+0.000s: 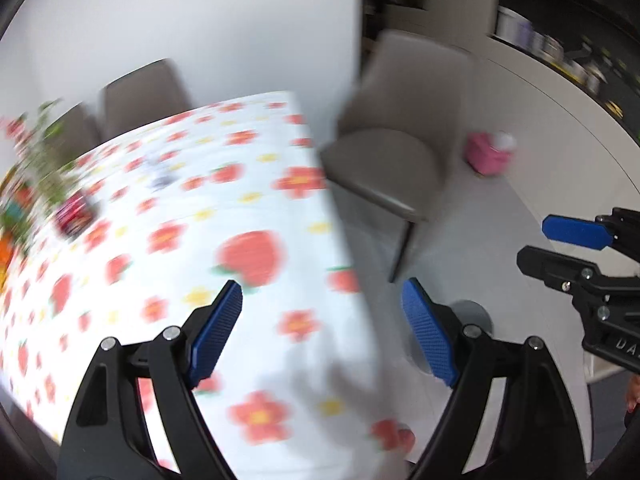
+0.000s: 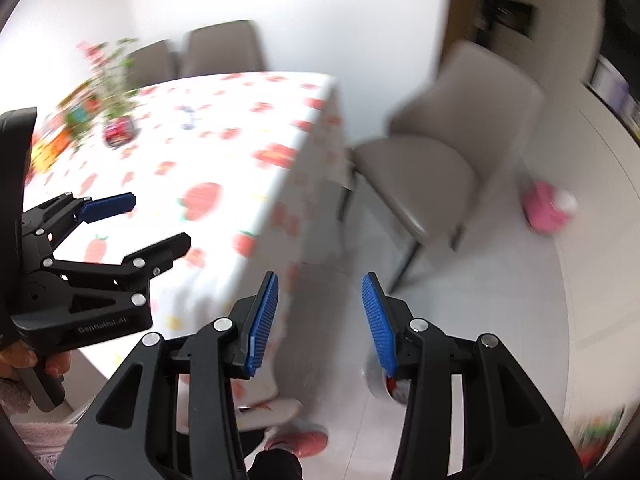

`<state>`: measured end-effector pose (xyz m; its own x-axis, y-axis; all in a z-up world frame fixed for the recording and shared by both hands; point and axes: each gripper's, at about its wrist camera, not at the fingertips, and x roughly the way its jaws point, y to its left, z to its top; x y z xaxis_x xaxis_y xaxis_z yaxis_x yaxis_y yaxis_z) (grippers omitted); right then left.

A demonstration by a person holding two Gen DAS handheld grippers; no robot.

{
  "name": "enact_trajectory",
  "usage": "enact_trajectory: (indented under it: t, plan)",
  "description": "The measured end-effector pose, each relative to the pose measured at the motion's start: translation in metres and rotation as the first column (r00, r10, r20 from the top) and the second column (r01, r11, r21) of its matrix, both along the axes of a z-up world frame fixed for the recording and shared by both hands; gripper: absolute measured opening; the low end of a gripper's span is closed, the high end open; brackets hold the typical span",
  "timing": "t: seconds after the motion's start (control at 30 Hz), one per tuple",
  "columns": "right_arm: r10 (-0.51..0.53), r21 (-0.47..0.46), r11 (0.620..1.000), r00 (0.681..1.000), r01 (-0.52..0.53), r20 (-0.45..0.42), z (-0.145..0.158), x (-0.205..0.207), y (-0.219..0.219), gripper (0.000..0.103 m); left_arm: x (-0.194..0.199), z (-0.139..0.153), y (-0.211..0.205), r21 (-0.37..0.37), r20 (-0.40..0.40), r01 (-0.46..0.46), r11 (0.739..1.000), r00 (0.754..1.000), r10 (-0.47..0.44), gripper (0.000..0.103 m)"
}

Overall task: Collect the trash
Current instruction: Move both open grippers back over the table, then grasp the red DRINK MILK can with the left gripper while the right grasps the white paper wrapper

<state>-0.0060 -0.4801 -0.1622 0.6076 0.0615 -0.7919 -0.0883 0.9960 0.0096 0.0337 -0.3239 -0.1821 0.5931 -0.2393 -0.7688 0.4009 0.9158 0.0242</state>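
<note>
Blue-padded, your left claw [image 1: 322, 328] stands wide apart with nothing between its pads, hanging over the near corner of the table [image 1: 168, 240] in its strawberry-print cloth. Your right claw [image 2: 320, 320] is partly apart and empty too, out past the table's edge above the grey floor [image 2: 480, 300]. Blur hides most detail, but a small red can-like thing [image 2: 118, 131] sits far up the table beside the plant [image 2: 112, 80], well apart from both claws. A pink bin [image 2: 546, 208] stands on the floor beyond the grey chair [image 2: 432, 168]; open floor lies between.
</note>
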Motion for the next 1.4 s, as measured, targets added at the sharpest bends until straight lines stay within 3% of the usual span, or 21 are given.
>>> enact_trajectory:
  t: [0.27,0.43,0.6,0.73,1.07,1.23,1.4]
  plan:
    - [0.168,-0.015,0.986,0.985,-0.167,0.045,0.028,0.068,0.135,0.042,0.031,0.026,0.143,-0.025,0.07,-0.178,0.984,0.981,0.179,0.082]
    - [0.173,0.011,0.985,0.983,-0.174,0.059,0.038,0.115,0.207,0.042,0.078,0.042,0.228,-0.022,0.115,-0.203,0.979,0.972,0.204,0.083]
    - [0.172,0.024,0.984,0.983,-0.174,0.063,0.038,0.17,0.268,0.042,0.129,0.044,0.284,-0.007,0.143,-0.2,0.98,0.97,0.199,0.083]
    - [0.187,0.011,0.982,0.981,-0.188,0.055,0.037,0.203,0.296,0.042,0.166,0.037,0.308,0.024,0.148,-0.196,0.98,0.97,0.191,0.083]
    - [0.203,-0.012,0.979,0.979,-0.203,-0.009,0.01,0.276,0.32,0.042,0.241,0.008,0.335,-0.007,0.057,-0.268,0.963,0.962,0.268,0.083]
    - [0.21,-0.02,0.977,0.977,-0.211,-0.03,-0.002,0.306,0.319,0.043,0.277,-0.011,0.33,-0.025,0.012,-0.329,0.944,0.944,0.329,0.089]
    - [0.224,-0.029,0.974,0.974,-0.225,-0.047,-0.015,0.335,0.316,0.042,0.298,-0.027,0.322,0.002,0.032,-0.399,0.917,0.916,0.399,0.094]
